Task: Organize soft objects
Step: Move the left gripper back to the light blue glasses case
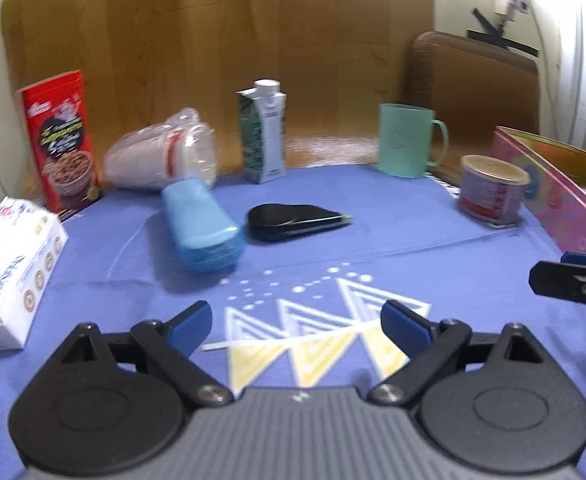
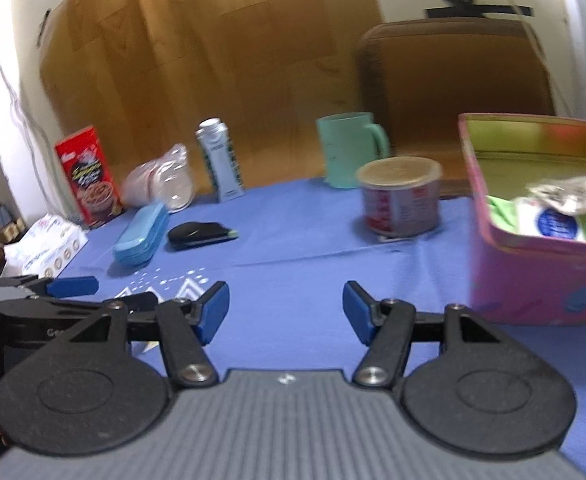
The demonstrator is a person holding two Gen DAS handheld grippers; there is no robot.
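Observation:
A white tissue pack [image 1: 9, 264] lies at the table's left edge; it also shows in the right wrist view [image 2: 49, 246]. A clear plastic bag of cups [image 1: 161, 152] lies on its side at the back. A pink tin [image 2: 533, 240] at the right holds several soft packets [image 2: 557, 212]; its edge shows in the left wrist view [image 1: 561, 196]. My left gripper [image 1: 296, 326] is open and empty over the blue cloth. My right gripper [image 2: 286, 312] is open and empty, left of the tin.
A red cereal box [image 1: 61, 140], a drink carton [image 1: 263, 136], a teal mug [image 1: 407, 140], a can [image 1: 493, 188], a blue case [image 1: 199, 224] and a black case [image 1: 293, 220] stand on the blue tablecloth [image 1: 373, 248]. A brown chair [image 2: 453, 80] is behind.

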